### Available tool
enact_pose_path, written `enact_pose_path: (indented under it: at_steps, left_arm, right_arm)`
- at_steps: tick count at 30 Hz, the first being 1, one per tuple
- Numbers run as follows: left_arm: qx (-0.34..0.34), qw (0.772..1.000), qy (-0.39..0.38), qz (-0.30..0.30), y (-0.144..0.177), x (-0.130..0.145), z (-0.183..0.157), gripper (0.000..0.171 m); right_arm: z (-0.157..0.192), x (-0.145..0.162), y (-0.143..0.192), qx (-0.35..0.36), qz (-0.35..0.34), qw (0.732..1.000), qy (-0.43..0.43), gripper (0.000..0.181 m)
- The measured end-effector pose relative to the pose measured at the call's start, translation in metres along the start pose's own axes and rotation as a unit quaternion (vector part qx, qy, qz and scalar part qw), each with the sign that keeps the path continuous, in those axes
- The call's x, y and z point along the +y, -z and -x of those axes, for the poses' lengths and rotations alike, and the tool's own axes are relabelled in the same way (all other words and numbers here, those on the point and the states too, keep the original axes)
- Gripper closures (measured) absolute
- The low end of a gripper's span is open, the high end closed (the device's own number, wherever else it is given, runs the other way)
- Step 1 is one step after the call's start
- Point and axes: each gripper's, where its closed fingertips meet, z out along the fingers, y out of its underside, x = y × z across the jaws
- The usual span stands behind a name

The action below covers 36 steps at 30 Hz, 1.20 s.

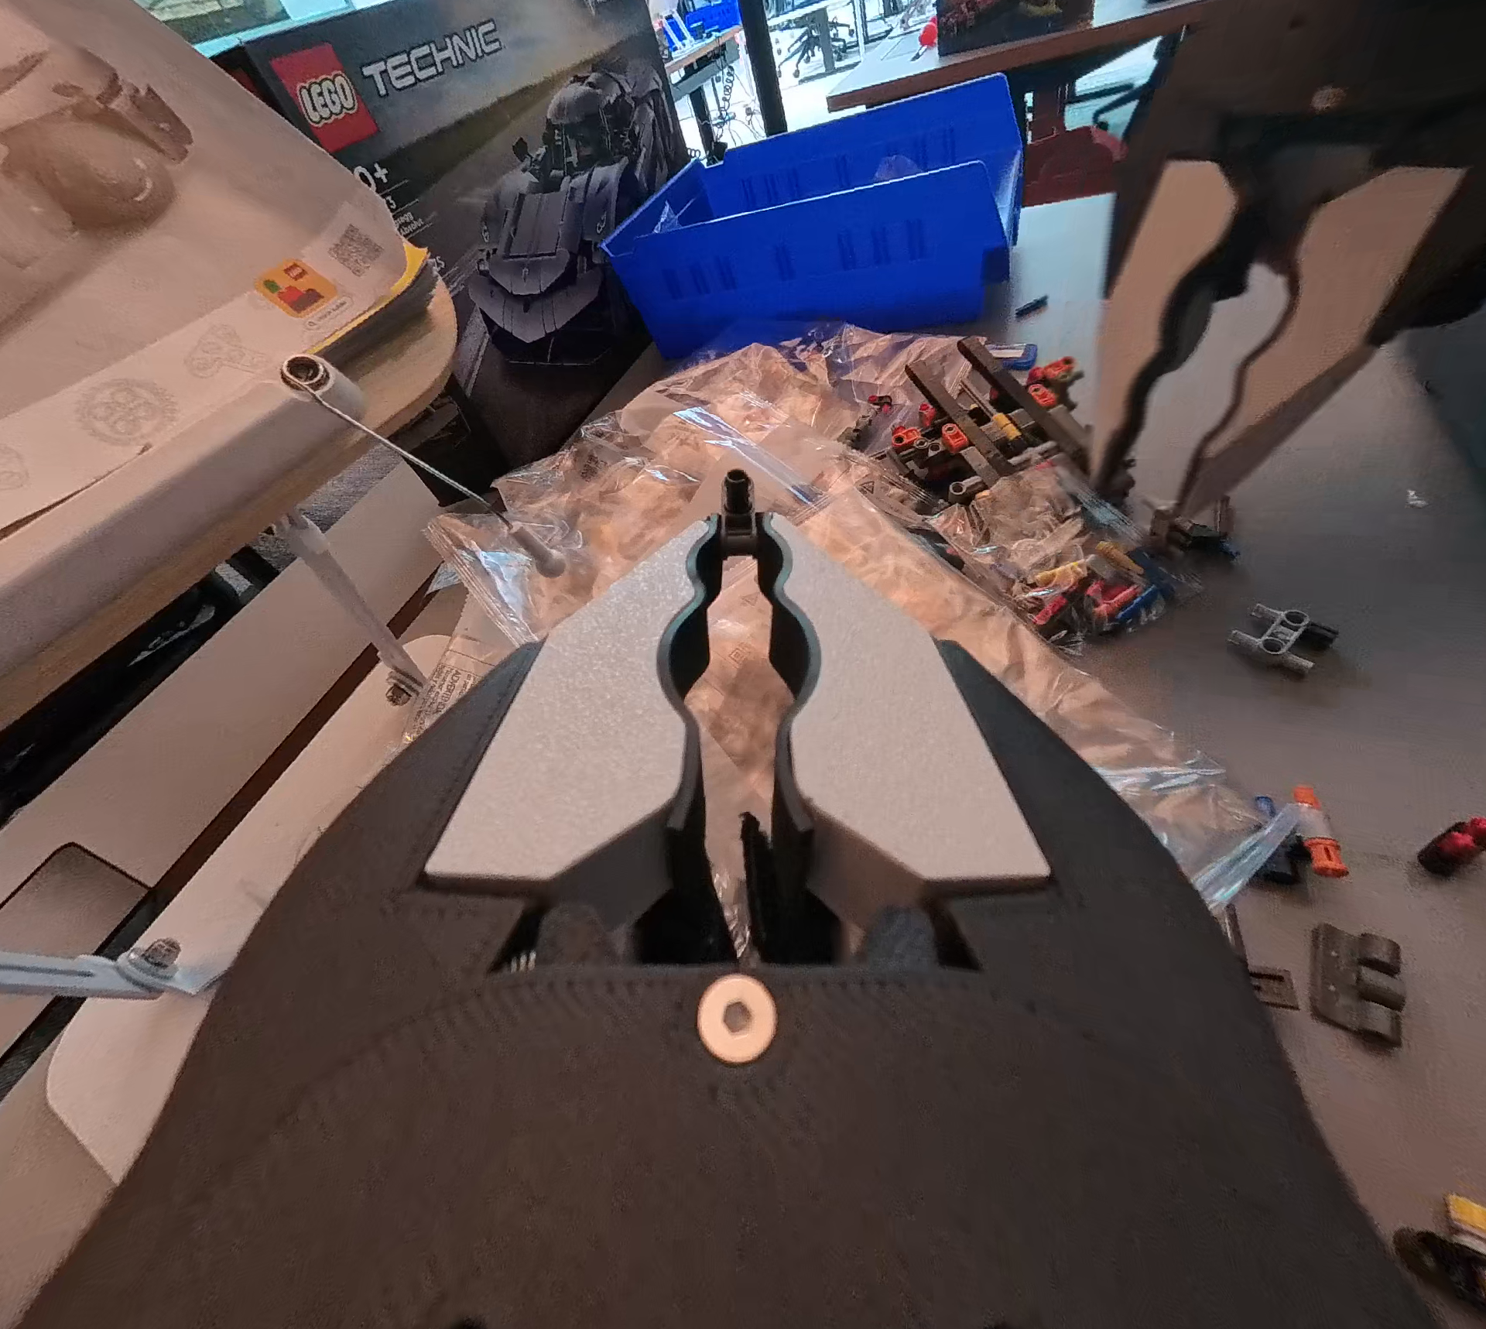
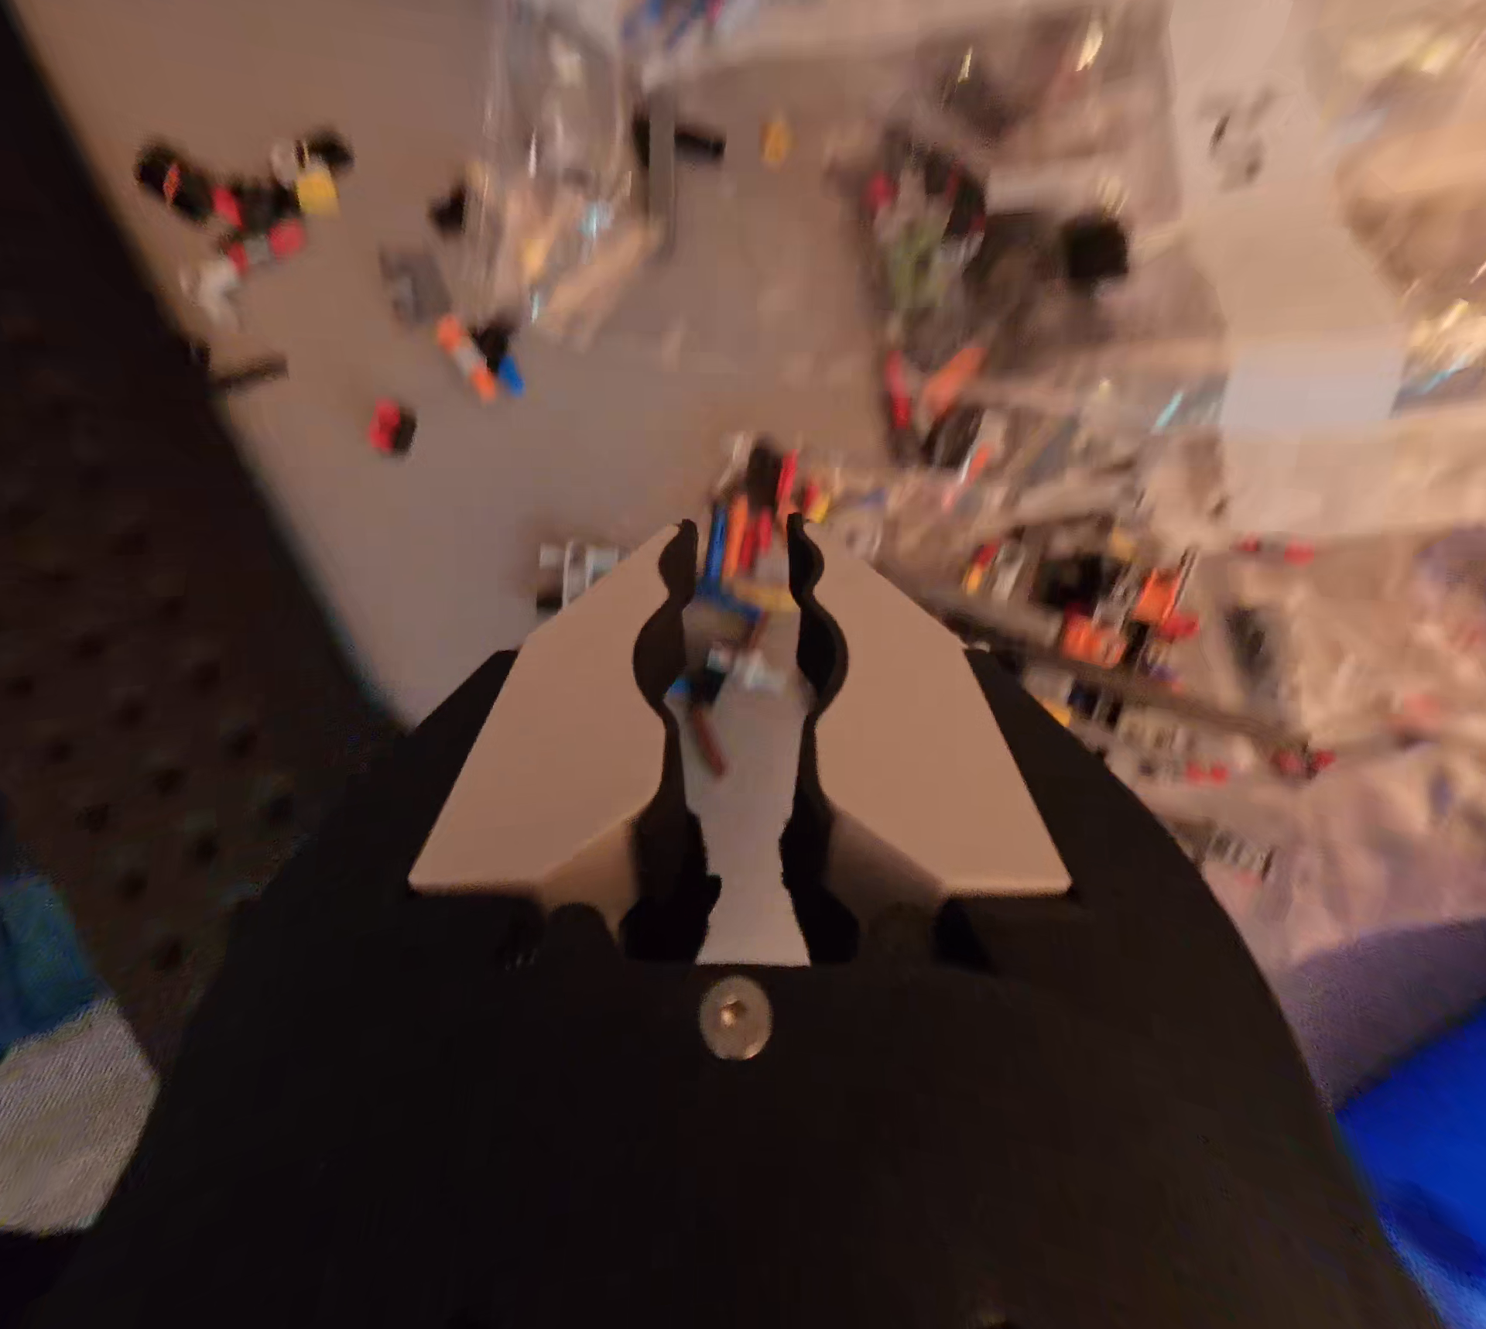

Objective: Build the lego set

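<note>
— Between the left gripper [image 1: 737,526] fingertips, a small black connector piece [image 1: 736,504] is clamped above clear parts bags [image 1: 643,486].
— Farther right, the right gripper [image 2: 738,541] is held parted over loose pieces [image 2: 748,567]; a half-built frame [image 1: 977,426] and blue bins [image 1: 812,245] are seen beyond.

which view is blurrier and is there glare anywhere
The right wrist view is far blurrier: the loose lego pieces and the bags smear into streaks, though the right tongs stay fairly sharp. The left wrist view is mostly crisp, with warm glare on the clear plastic bags, bent edges from the wide lens, and motion blur on the right tongs farther off.
</note>
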Motion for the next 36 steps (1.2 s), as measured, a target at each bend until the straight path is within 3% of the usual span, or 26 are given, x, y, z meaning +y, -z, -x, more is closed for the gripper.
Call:
enact_pose_path:
  at_steps: [3,6,9,12,18,26,36]
  left_arm:
    - [0.001,1.000,-0.002,0.002,-0.002,0.000,-0.002,0.166]
    - [0.002,1.000,-0.004,0.005,-0.003,0.002,-0.004,0.166]
    - [0.003,1.000,-0.005,0.009,-0.004,0.004,-0.004,0.166]
    - [0.003,1.000,-0.004,0.012,-0.005,0.007,-0.004,0.166]
    - [0.004,1.000,-0.005,0.016,-0.008,0.009,-0.004,0.166]
    - [0.003,1.000,-0.004,0.019,-0.010,0.012,-0.004,0.166]
    - [-0.016,1.000,0.006,0.014,-0.005,0.011,0.006,0.166]
  right_arm:
    - [0.008,0.043,0.008,0.001,0.039,0.999,-0.008,0.159]
    - [0.018,0.060,0.006,-0.017,0.039,0.999,-0.012,0.157]
    - [0.018,0.072,-0.006,-0.019,0.053,0.998,-0.019,0.162]
    - [0.018,0.073,-0.006,-0.022,0.043,0.999,-0.023,0.181]
    - [0.015,0.076,0.006,-0.008,0.042,0.999,-0.027,0.181]
    - [0.020,0.022,0.022,-0.007,-0.032,0.999,0.005,0.181]
    - [0.003,-0.056,-0.001,-0.010,-0.074,0.996,0.039,0.181]
